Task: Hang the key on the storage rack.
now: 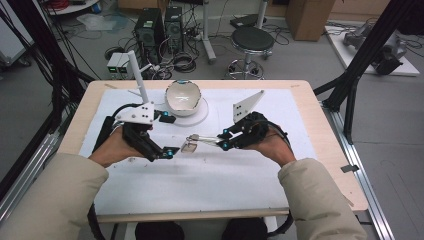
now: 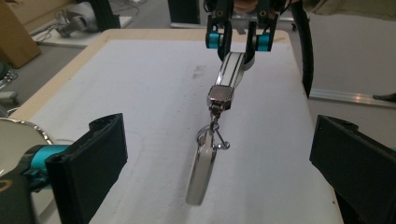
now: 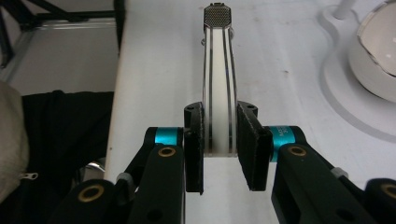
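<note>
My right gripper (image 1: 224, 139) (image 3: 219, 140) is shut on a keychain's white, silver-striped strap (image 3: 218, 84) (image 2: 232, 70), held above the white mat. A metal clasp (image 2: 219, 98) caps the strap's far end. A ring and a pale flat tag (image 2: 201, 172) (image 1: 189, 146) hang from it. My left gripper (image 1: 169, 135) (image 2: 222, 140) stands open facing it, its jaws wide on either side of the hanging tag without touching it. In the left gripper view the right gripper (image 2: 238, 39) shows at the top, pinching the strap.
A white bowl (image 1: 183, 97) (image 3: 378, 60) tilts on a round white stand (image 1: 202, 116) behind the grippers, next to a white post (image 1: 137, 75). The white mat (image 1: 200, 180) covers most of the wooden table. A stool and computer cases stand on the floor beyond.
</note>
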A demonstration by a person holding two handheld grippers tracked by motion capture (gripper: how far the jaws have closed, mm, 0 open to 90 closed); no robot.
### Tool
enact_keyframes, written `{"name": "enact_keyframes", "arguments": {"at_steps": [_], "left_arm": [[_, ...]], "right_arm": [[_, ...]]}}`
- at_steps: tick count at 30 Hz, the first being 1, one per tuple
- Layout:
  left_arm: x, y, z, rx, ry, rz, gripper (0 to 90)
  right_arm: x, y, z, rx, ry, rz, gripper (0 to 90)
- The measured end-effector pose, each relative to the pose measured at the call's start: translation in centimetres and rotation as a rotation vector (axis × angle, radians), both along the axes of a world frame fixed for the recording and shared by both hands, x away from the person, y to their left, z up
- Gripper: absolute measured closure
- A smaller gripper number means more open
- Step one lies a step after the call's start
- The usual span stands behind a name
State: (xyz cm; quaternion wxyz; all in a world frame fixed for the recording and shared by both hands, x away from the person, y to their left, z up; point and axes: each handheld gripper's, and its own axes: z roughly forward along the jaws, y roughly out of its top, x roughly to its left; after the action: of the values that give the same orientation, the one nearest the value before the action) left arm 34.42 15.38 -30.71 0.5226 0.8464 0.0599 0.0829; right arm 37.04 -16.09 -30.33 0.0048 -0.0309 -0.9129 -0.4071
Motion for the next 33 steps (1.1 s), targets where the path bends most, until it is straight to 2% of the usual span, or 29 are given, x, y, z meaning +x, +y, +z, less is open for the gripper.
{"name": "enact_keyframes", "arguments": {"at_steps": [3,6,9,13,23,33], "left_arm": [[0.0,-1.1,-0.4,0.027,0.008,-0.026,4.5],[0.1,-1.9,-0.8,0.055,0.013,-0.048,7.1],[0.0,-2.6,-1.0,0.061,0.023,-0.071,9.2],[-0.2,-3.3,-1.3,0.091,0.026,-0.097,13.5],[-0.2,-3.8,-1.7,0.143,0.055,-0.161,38.3],[-0.2,-3.8,-1.8,0.182,0.041,-0.164,58.4]], "right_arm": [[-0.3,0.7,-0.1,0.002,-0.012,0.037,74.2],[-0.3,0.9,-0.1,-0.008,-0.002,0.048,74.2],[-0.4,1.1,-0.3,-0.012,0.003,0.058,74.2],[-0.4,1.4,-0.5,-0.022,0.01,0.068,74.2],[-0.7,1.9,-0.8,-0.04,0.013,0.092,74.2],[-0.7,2.0,-0.9,-0.043,0.013,0.104,74.1]]}}
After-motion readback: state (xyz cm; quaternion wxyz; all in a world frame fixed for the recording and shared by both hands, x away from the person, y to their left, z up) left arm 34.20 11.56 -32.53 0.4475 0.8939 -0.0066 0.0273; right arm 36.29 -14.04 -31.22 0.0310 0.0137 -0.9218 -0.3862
